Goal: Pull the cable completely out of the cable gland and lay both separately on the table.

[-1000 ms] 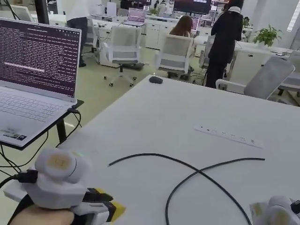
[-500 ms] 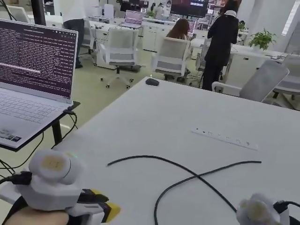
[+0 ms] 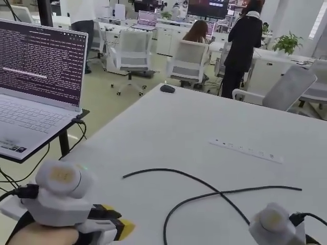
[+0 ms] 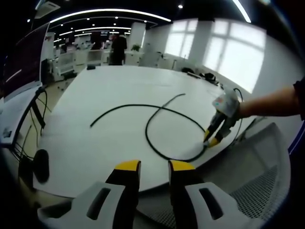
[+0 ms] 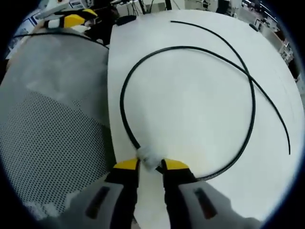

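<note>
Your right claw [image 5: 149, 164] pinches the one whitish cable gland [image 5: 148, 156], which sits on the single black cable [image 5: 190, 47] looped on the white counter [image 5: 190, 109]. Left claw [image 4: 154, 167]: narrow gap, empty. Right gripper view shows the gland; head view shows the cable crossing itself.

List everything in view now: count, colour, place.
cable: 1, black, on the table, crossing itself
cable gland: 1, white, on the cable, held by the right tool
table: 1, white, in front
power strip: 1, white, on the table beyond the cable
mouse: 1, black, far table edge
laptop: 1, white, on a stand left of the table
office chairs: several, white-grey, behind the table
plant: 1, green, back right
people: at least three, background
left tool: 1, white, yellow tips, open and empty, beside the table's near edge
right tool: 1, same colours, shut on the cable gland
</note>
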`<action>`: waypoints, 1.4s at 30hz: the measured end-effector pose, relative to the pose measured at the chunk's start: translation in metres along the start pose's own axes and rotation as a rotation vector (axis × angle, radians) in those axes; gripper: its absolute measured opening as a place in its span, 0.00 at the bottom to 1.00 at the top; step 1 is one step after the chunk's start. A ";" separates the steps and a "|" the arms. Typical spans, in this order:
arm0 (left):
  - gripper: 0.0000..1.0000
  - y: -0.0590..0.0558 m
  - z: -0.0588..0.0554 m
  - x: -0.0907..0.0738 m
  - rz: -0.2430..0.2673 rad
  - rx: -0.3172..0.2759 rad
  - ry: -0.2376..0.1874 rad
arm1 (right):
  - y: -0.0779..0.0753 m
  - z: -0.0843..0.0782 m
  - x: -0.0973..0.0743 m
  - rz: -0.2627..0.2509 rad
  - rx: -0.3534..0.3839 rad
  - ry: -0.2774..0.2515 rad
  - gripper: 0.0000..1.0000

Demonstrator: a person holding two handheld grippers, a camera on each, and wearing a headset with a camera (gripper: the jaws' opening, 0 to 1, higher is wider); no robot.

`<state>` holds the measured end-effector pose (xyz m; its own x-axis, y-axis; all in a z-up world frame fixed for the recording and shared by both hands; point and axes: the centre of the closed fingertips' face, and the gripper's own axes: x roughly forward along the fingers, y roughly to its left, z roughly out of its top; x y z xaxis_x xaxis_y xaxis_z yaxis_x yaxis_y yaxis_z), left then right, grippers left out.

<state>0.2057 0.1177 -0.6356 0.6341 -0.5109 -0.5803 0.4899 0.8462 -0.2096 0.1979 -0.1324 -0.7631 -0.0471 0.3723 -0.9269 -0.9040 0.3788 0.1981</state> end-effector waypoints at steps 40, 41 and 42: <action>0.43 -0.136 0.047 0.017 -0.385 0.639 0.012 | 0.071 0.089 -0.097 -0.041 0.058 -0.418 0.14; 0.43 -0.145 0.045 0.019 -0.414 0.670 0.014 | 0.076 0.090 -0.101 -0.039 0.063 -0.428 0.14; 0.43 -0.158 0.040 0.019 -0.461 0.686 0.023 | 0.079 0.090 -0.103 -0.040 0.060 -0.434 0.14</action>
<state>0.1642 -0.0320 -0.5823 0.2710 -0.7748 -0.5712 0.9591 0.2677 0.0920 0.1691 -0.0648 -0.6234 0.1818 0.6728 -0.7171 -0.8744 0.4443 0.1951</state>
